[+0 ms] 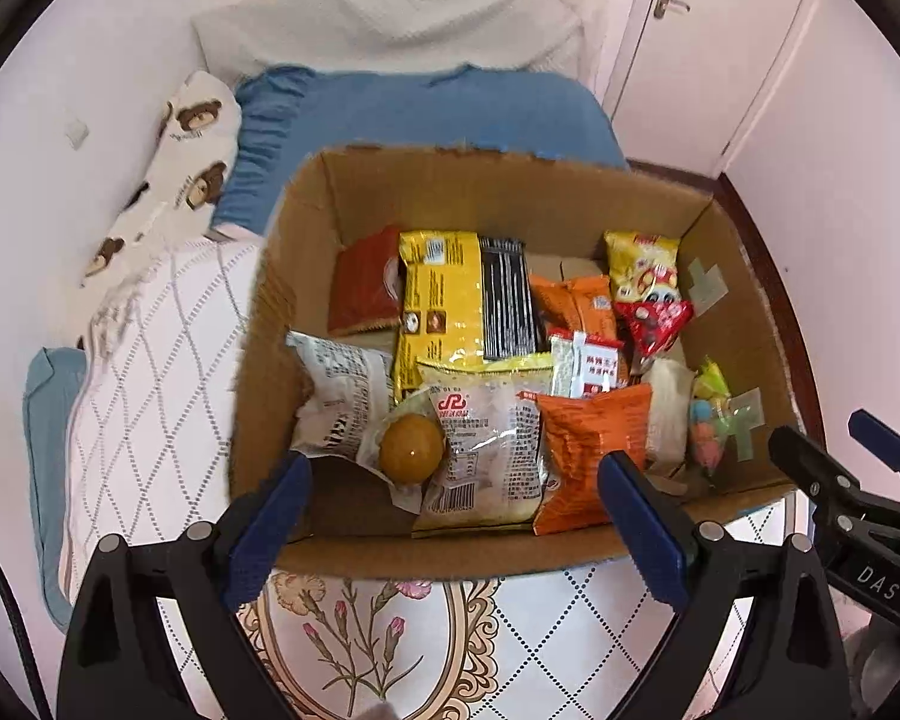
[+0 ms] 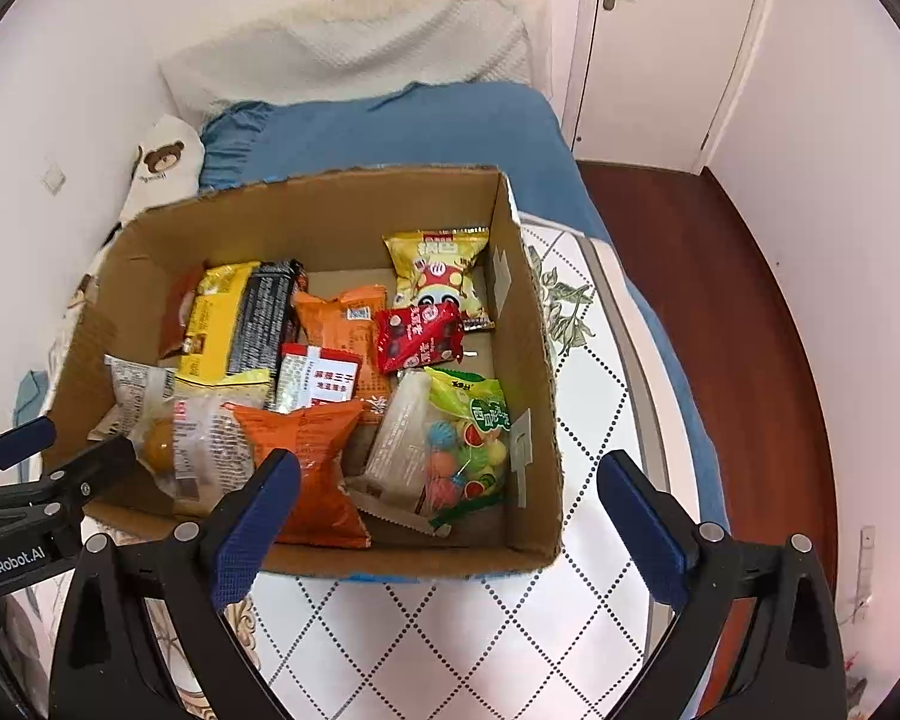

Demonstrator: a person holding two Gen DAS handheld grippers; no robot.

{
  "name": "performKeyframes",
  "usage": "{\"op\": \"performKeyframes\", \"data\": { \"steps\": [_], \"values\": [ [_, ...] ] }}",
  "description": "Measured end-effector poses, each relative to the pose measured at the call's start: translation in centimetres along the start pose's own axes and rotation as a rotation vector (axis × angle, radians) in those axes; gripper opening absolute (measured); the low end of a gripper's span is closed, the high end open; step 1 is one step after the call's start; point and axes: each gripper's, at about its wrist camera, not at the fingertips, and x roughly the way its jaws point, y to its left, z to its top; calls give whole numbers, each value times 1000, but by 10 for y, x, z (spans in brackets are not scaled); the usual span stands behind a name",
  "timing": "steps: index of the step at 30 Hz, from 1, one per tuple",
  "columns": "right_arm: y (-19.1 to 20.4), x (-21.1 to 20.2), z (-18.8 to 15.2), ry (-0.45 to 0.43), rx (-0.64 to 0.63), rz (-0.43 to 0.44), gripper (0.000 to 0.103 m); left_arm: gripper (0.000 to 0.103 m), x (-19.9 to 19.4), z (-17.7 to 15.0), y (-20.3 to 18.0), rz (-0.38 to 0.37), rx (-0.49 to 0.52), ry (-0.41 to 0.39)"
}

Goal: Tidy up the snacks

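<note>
The setting is a bedroom in a home. A bed [image 1: 150, 372] with a diamond-pattern white quilt carries a blue pillow [image 1: 414, 114], a bear-print pillow [image 1: 192, 138] at the left and a cardboard box [image 1: 510, 192] of packaged snacks. At the far right stand a white door [image 2: 660, 48] with a lever handle, pale walls and a dark wood floor [image 2: 720, 300].

A: Where do both wrist cameras look from?
B: Above the near edge, facing steeply down, close to the cardboard box [image 1: 510, 192] [image 2: 330, 210].
A: Shared area?
B: The box's inside, the bed [image 1: 426, 108] [image 2: 390, 126].
</note>
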Motion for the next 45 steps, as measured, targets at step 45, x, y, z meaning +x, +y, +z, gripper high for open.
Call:
{"op": "performKeyframes", "data": {
  "steps": [45],
  "values": [
    [1,-284,-154,-426,-38,60,103,98,-220,-158,-15,5,-5,-398]
  ]
}}
